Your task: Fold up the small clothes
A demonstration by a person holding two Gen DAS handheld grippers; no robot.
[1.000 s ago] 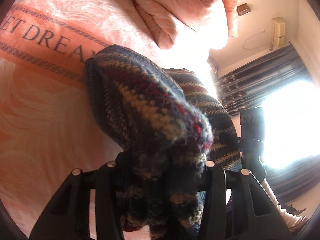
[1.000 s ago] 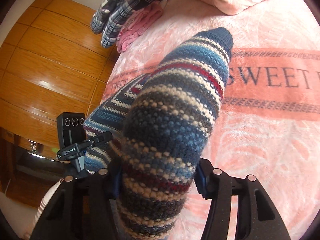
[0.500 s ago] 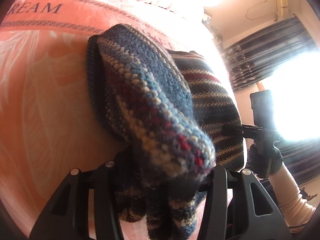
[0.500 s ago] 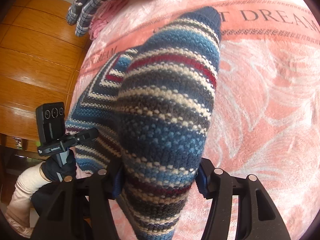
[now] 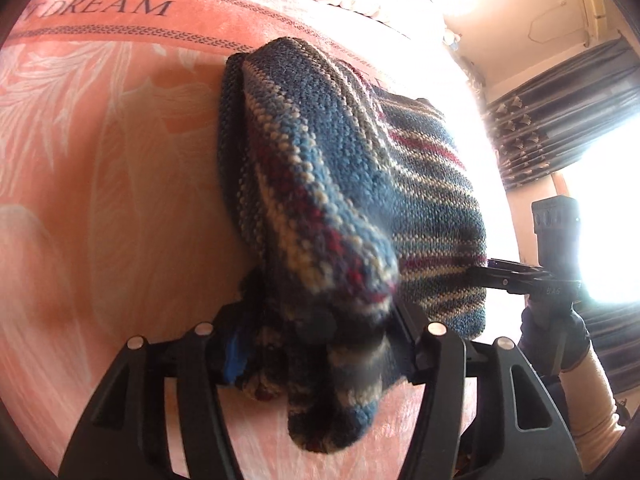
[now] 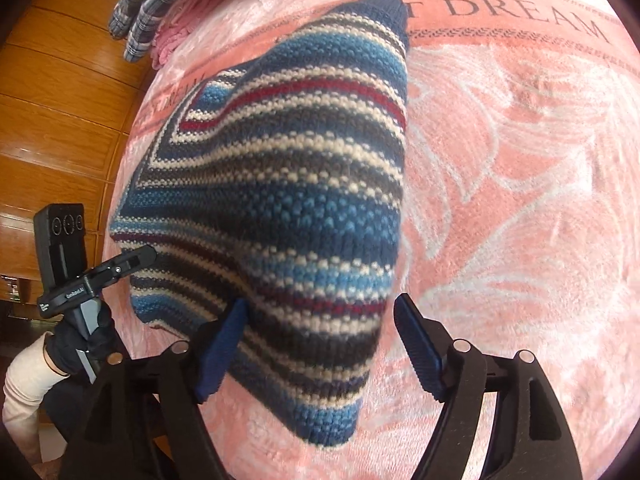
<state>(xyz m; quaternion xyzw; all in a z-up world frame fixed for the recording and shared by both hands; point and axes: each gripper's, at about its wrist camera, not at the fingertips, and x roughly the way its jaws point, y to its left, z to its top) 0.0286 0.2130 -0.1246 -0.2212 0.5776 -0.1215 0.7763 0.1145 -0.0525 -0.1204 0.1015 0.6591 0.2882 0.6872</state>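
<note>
Striped knit garment (image 6: 280,200) lies on pink "DREAM" blanket (image 6: 520,160), bed edge at wood-panel wall (image 6: 52,120). Left gripper (image 5: 320,336) clamps its bunched corner; right gripper (image 6: 320,344) jaws apart, cloth between. Bare blanket rightward; plaid clothes (image 6: 152,4) at far edge.

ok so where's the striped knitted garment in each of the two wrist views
Left wrist view: the striped knitted garment fills the centre, running down between the left gripper and its jaws.
Right wrist view: the garment spreads across the centre-left, its lower corner between the right gripper and its parted jaws.
Shared landmark: the DREAM lettering on the pink blanket.
</note>
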